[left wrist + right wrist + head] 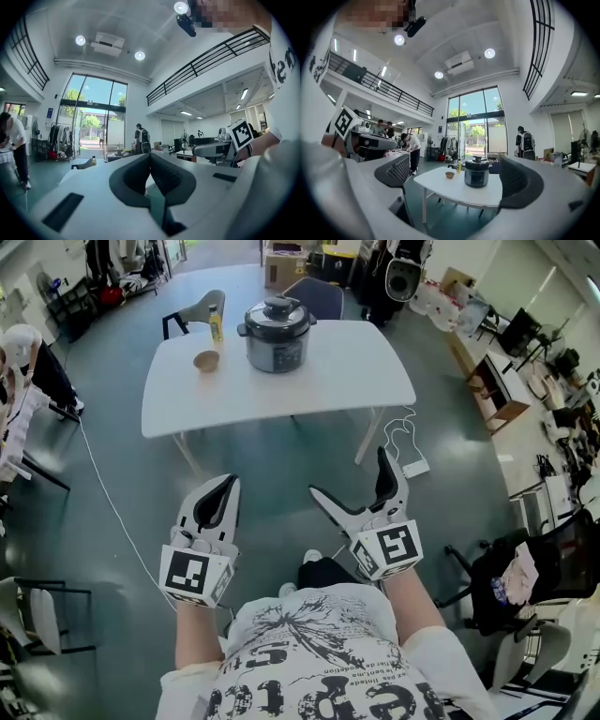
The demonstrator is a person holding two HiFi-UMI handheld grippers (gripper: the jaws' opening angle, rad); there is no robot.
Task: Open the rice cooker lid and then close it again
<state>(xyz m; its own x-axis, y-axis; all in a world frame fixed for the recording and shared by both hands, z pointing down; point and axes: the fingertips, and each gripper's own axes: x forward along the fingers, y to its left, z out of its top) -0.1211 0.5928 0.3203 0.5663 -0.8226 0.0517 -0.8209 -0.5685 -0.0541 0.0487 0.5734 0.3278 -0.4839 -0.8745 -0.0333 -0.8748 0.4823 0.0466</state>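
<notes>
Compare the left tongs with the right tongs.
The left tongs are shut, pads together; the right tongs stand wide apart. In their own view the right tongs frame the rice cooker between them, while the left tongs show no gap. Both are empty and held short of the white table.

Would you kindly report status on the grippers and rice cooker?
Left gripper shut, right gripper open, both empty. Rice cooker lid on, untouched on table ahead. Nothing in between.
</notes>
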